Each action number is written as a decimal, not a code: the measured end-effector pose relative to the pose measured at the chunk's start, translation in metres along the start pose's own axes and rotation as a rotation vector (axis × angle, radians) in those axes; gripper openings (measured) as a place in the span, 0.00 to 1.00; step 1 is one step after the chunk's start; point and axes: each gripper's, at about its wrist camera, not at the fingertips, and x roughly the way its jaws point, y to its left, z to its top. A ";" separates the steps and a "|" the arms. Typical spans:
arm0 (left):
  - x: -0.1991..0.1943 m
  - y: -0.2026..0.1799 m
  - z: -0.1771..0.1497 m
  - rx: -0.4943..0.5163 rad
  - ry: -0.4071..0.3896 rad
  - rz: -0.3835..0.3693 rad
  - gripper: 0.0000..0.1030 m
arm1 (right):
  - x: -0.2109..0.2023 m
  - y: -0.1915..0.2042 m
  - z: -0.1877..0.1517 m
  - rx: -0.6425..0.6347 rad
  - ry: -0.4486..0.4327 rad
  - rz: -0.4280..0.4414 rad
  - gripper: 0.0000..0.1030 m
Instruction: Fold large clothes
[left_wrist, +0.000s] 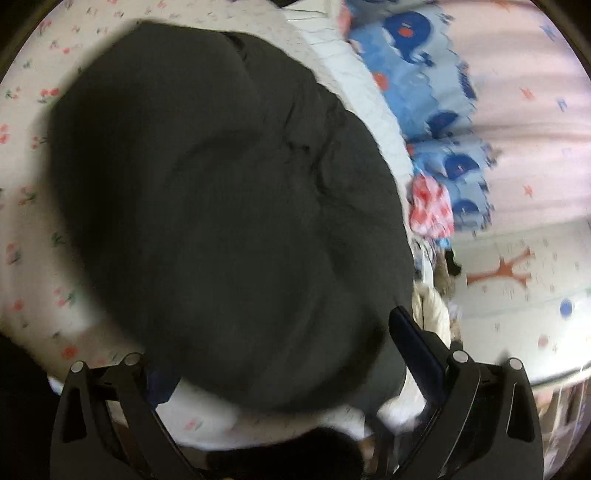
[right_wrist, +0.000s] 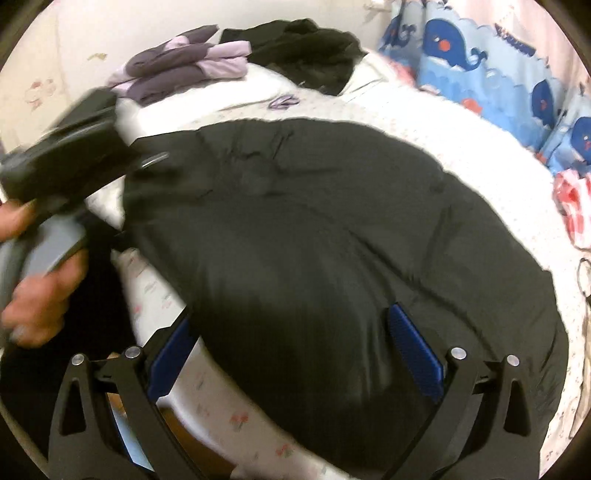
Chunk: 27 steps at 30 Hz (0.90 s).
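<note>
A black garment (right_wrist: 332, 236) is spread over the floral sheet (right_wrist: 461, 155), filling mid-frame in both views. Both grippers, left (left_wrist: 280, 354) and right (right_wrist: 291, 354), are held wide apart above it, gripping nothing. Folded purple clothes (right_wrist: 184, 66) are seen at upper left.

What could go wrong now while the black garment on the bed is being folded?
1. The black garment is puffy and creased, so a fold may trap wrinkles or spring open.
2. Both claws, right and left, are open with nothing gripped; a shallow pinch may slip off the fabric.
3. The near edge lies close to the bed edge, so it may slide off.
</note>
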 end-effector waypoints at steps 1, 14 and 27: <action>0.004 0.002 0.006 -0.032 -0.014 0.001 0.93 | -0.013 -0.003 -0.007 0.029 -0.007 0.020 0.93; 0.001 0.004 -0.004 0.029 -0.149 0.085 0.93 | -0.080 -0.227 -0.233 1.162 -0.163 0.455 0.93; -0.010 0.007 0.000 0.107 -0.180 0.034 0.31 | -0.084 -0.253 -0.207 1.203 -0.455 0.413 0.21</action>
